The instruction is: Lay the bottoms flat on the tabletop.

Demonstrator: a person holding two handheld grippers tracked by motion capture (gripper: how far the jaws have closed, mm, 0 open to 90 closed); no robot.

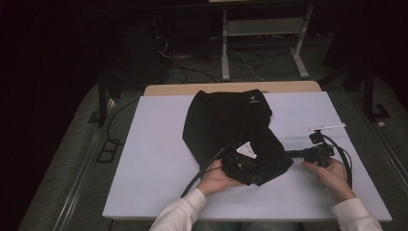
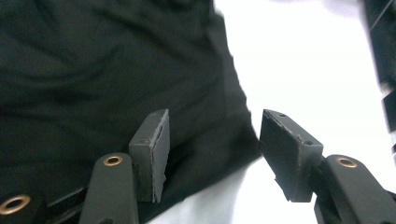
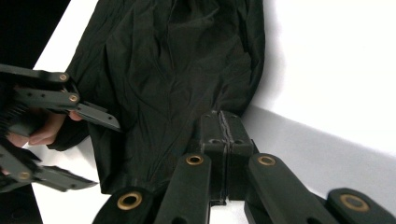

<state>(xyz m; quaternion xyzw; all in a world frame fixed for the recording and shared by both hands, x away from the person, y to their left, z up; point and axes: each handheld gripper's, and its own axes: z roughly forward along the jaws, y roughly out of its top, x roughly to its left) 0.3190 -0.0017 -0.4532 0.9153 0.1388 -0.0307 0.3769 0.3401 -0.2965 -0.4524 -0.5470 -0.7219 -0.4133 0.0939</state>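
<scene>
A black garment (image 1: 231, 125) lies crumpled on the white table (image 1: 159, 144), reaching from the far middle toward the near right. My left gripper (image 1: 252, 173) rests over the garment's near edge. In the left gripper view it (image 2: 215, 116) is open, its pads astride the cloth's edge (image 2: 93, 70) and not pressing on it. My right gripper (image 1: 289, 154) lies level at the garment's right corner. In the right gripper view its pads (image 3: 224, 116) are pressed together at the edge of the cloth (image 3: 177, 60). The open left gripper (image 3: 105, 156) shows there at the left.
White tabletop (image 1: 337, 192) lies bare to the left and right of the garment. A wooden edge (image 1: 231, 88) runs along the table's far side. Beyond it, cables (image 1: 192, 67) and a metal frame (image 1: 262, 29) stand on the dark floor.
</scene>
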